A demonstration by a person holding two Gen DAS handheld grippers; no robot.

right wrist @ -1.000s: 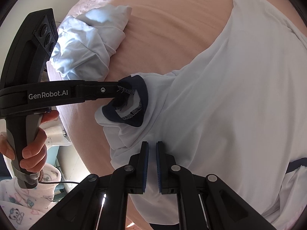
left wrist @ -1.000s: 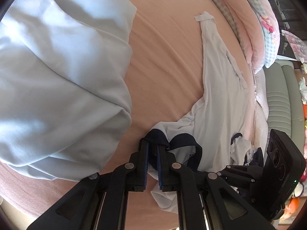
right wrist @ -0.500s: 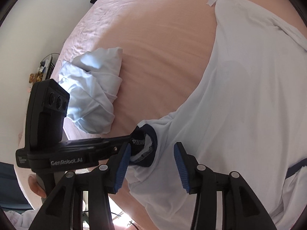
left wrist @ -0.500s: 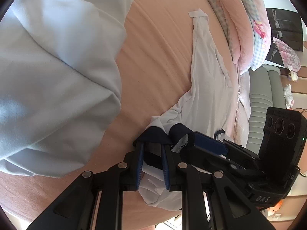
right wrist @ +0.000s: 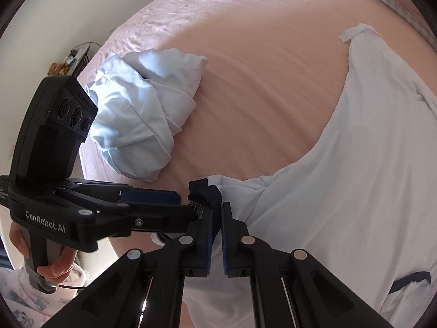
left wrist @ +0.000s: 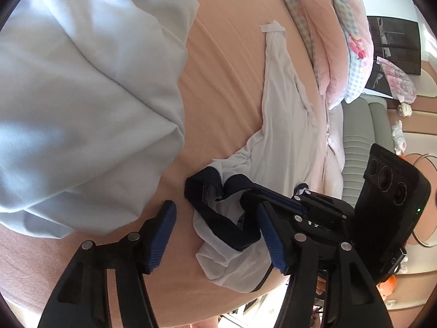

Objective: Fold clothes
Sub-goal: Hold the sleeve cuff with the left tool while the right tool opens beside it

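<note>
A white shirt [left wrist: 284, 125] with navy cuffs lies spread on the peach bed sheet [left wrist: 226, 63]; it also fills the right of the right wrist view [right wrist: 355, 169]. Its navy sleeve cuff [left wrist: 218, 213] lies bunched near the bed's edge. My left gripper [left wrist: 217, 235] is open, its jaws wide on either side of the cuff. My right gripper [right wrist: 216, 228] is shut on the navy cuff [right wrist: 207, 194], and it shows from the side in the left wrist view [left wrist: 273, 199].
A crumpled pale blue garment [left wrist: 82, 95] lies left of the cuff, also in the right wrist view [right wrist: 142, 117]. Pink and checked pillows [left wrist: 336, 41] line the far side. A grey sofa [left wrist: 360, 142] stands beyond the bed.
My left gripper has opened and let go of the cuff. My right gripper has moved in and shut on the cuff.
</note>
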